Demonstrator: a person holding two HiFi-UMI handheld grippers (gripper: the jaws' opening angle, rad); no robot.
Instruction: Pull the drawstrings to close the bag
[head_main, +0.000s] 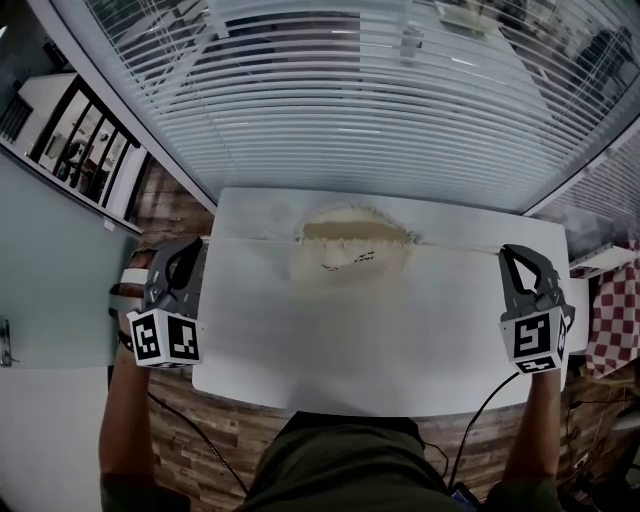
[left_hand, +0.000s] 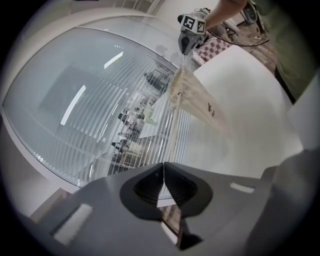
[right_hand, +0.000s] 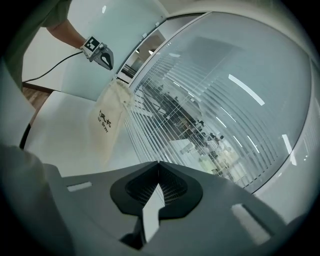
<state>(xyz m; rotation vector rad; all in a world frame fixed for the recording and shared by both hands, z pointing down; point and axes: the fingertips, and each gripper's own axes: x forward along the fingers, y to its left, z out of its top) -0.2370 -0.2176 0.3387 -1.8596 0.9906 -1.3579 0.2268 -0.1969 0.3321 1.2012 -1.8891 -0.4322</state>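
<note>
Bag (head_main: 350, 258) at table's (head_main: 330, 340) far side, blinds (head_main: 350, 100) behind

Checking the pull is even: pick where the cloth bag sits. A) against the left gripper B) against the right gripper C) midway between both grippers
C: the head view shows the cloth bag midway, a taut drawstring running out to the left gripper and the right gripper.

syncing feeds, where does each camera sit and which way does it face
head view: on the person's head, facing down at the table and drawstring bag; both forearms, the left gripper and right gripper show.
left gripper view: on the left gripper, looking along its shut jaws and drawstring toward the bag; the right forearm shows.
right gripper view: on the right gripper, looking along its shut jaws toward the bag and blinds; the left forearm shows.
shared: gripper views both show the bag and opposite gripper.
</note>
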